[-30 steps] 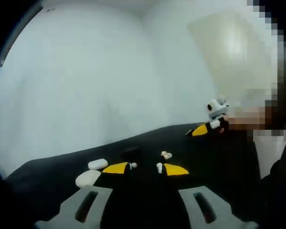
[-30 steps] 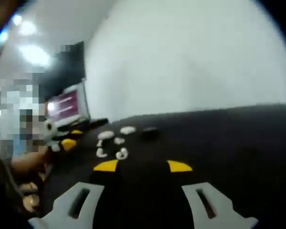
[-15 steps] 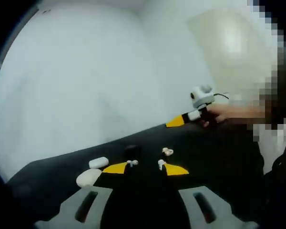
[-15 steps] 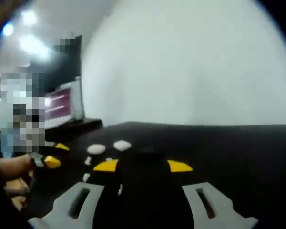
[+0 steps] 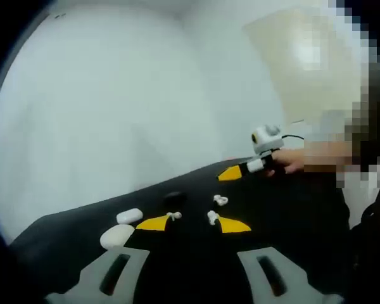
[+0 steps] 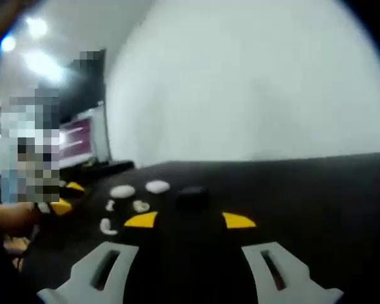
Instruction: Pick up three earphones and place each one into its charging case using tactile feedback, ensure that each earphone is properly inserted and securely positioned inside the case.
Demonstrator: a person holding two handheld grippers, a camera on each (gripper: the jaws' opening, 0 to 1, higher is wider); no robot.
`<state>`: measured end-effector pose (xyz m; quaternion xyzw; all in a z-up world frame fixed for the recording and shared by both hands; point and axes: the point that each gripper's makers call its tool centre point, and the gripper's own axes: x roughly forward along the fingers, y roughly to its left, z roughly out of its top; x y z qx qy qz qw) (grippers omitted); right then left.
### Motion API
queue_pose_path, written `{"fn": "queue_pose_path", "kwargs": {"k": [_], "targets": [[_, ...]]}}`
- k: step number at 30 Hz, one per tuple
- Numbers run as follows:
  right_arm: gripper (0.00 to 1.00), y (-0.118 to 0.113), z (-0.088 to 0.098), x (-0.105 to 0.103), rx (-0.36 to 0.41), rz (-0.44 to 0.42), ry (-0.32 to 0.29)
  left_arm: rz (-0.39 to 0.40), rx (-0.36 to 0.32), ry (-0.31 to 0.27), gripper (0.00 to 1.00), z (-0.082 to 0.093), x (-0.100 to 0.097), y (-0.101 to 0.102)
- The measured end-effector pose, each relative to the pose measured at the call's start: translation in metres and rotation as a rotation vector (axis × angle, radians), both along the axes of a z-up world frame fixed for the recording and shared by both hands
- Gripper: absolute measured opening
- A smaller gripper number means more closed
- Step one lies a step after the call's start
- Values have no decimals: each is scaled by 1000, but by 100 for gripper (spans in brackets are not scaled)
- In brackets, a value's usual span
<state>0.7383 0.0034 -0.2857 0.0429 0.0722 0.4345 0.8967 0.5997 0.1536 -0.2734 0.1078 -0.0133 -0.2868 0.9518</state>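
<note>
Three white earphones lie on the black table: one (image 5: pixel 173 216) by my left jaw tip, one (image 5: pixel 211 217) by the right tip, one (image 5: pixel 220 200) farther off. Two white charging cases (image 5: pixel 130 216) (image 5: pixel 116 236) rest at the left, and a black case (image 5: pixel 174 198) sits beyond the earphones. My left gripper (image 5: pixel 194 224) stands open just short of the earphones, holding nothing. In the right gripper view my right gripper (image 6: pixel 190 220) is open and empty above the table, behind the black case (image 6: pixel 192 196), the white cases (image 6: pixel 121 190) (image 6: pixel 156 187) and the earphones (image 6: pixel 109 205) (image 6: pixel 140 206) (image 6: pixel 105 226).
The right gripper (image 5: pixel 240 170) enters the left gripper view from the right, held by a hand (image 5: pixel 285 161) over the table's far edge. A lit monitor (image 6: pixel 76 142) stands on a dark bench at the back left. White walls rise behind the table.
The right gripper has moved left and come down nearer the table. The right gripper view has swung, so the cases and earphones now sit just ahead of its jaws.
</note>
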Motion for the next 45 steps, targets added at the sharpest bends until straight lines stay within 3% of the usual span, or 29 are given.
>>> {"fn": "queue_pose_path", "kwargs": {"k": [7,9,14,19,25,36,45], "targets": [[39,14,4,-3,-10,22,35,5,-5,-4,25,2,0,1],[39,21,5,-4,-22,41,29,-17,-60,-11,27,8,-1,2],[39,38,1,2,-53,56,30,-5,-86,-18,27,10,1,8],[39,52,-12,10,-117,68,60,-8,-44,-7,27,4,0,3],[40,58,-19,17,-142,38,102,-6,-42,-4,26,3,2,4],[40,70,-25,12,-219,72,70,-11,-12,-5,26,-1,3,3],[40,72,-33,32,-287,46,61,-12,13,7,26,-6,3,3]]}}
